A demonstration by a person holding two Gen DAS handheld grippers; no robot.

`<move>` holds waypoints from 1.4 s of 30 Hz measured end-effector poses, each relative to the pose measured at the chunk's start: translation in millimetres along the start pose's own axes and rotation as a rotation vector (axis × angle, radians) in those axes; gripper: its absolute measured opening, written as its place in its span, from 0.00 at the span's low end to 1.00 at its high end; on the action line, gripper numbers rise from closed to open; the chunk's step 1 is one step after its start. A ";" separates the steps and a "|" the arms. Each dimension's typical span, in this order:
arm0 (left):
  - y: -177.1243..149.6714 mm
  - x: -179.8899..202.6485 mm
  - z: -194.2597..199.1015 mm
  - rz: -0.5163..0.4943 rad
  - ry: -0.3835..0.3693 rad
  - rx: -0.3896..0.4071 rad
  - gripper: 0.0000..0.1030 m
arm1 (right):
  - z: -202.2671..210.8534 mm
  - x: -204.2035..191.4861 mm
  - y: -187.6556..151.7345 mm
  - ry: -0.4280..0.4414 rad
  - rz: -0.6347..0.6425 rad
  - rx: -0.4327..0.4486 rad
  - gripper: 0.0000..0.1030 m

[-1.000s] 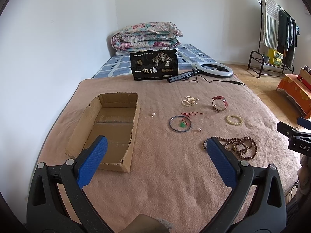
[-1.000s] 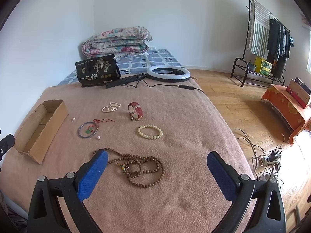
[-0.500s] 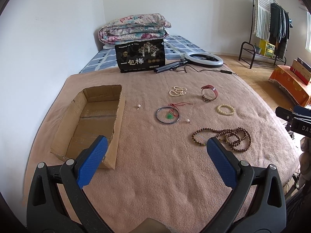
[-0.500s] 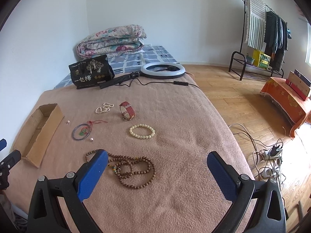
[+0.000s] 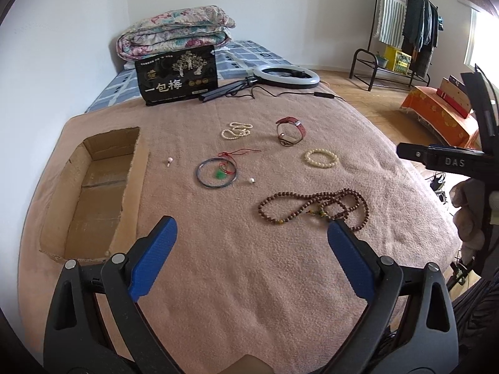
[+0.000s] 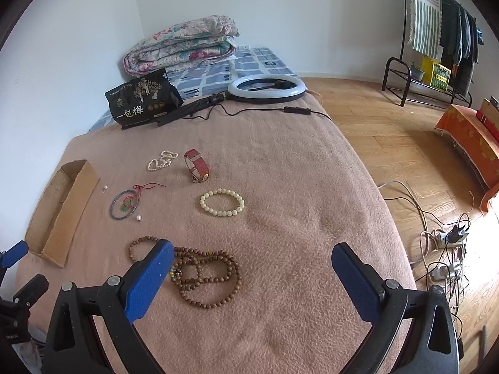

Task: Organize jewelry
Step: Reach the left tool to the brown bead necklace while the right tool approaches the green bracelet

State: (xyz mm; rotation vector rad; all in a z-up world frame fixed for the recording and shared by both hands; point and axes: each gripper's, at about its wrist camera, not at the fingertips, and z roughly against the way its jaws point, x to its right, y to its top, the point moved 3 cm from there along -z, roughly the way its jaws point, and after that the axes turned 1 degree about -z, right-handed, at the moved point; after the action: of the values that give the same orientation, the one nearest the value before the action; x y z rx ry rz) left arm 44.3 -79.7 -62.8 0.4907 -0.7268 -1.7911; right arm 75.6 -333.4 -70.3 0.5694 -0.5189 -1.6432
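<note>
My left gripper (image 5: 249, 243) spread wide and empty, my right gripper (image 6: 251, 269) spread too, brown beads (image 6: 202, 275) under it, cardboard box (image 5: 93, 187) beside.

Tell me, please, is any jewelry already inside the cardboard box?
No, the cardboard box shows only bare cardboard inside, while the jewelry lies on the blanket.

A pinkish-brown blanket (image 6: 280, 187) covers the bed. On it: a plain brown cardboard box (image 5: 93, 193), dark brown wooden beads (image 6: 205, 274), a cream bead bracelet (image 6: 222, 202), a red-strapped watch (image 6: 196, 165), a blue-grey bangle (image 5: 215, 177) with red cord and a green pendant. Far off, a floral quilt (image 5: 174, 34) and a black bag (image 5: 177, 76) with white characters.
</note>
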 end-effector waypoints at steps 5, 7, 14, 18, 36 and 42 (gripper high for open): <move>6.6 16.5 -14.7 0.021 -0.113 -0.059 0.94 | -27.0 1.7 14.7 0.006 0.050 -0.033 0.96; 10.2 23.2 -24.2 0.021 -0.145 -0.081 0.92 | -42.1 0.3 19.2 0.022 0.077 -0.057 0.93; 12.4 46.4 -63.8 -0.018 -0.172 -0.127 0.81 | -88.8 1.6 26.8 0.068 0.086 -0.127 0.80; 8.6 54.8 -91.1 -0.031 -0.181 -0.164 0.77 | -100.9 1.3 29.8 0.083 0.095 -0.132 0.79; -0.4 63.4 -171.8 -0.049 -0.170 -0.303 0.59 | -138.9 10.2 34.1 0.149 0.069 -0.201 0.68; -0.7 65.7 -177.5 -0.058 -0.183 -0.314 0.59 | -151.1 6.7 33.4 0.171 0.067 -0.223 0.65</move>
State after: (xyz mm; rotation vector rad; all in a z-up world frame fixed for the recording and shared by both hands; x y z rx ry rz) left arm 136.8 -183.8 -190.9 0.1410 -0.5443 -1.9787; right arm 195.7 -347.3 -167.2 0.5153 -0.2230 -1.5477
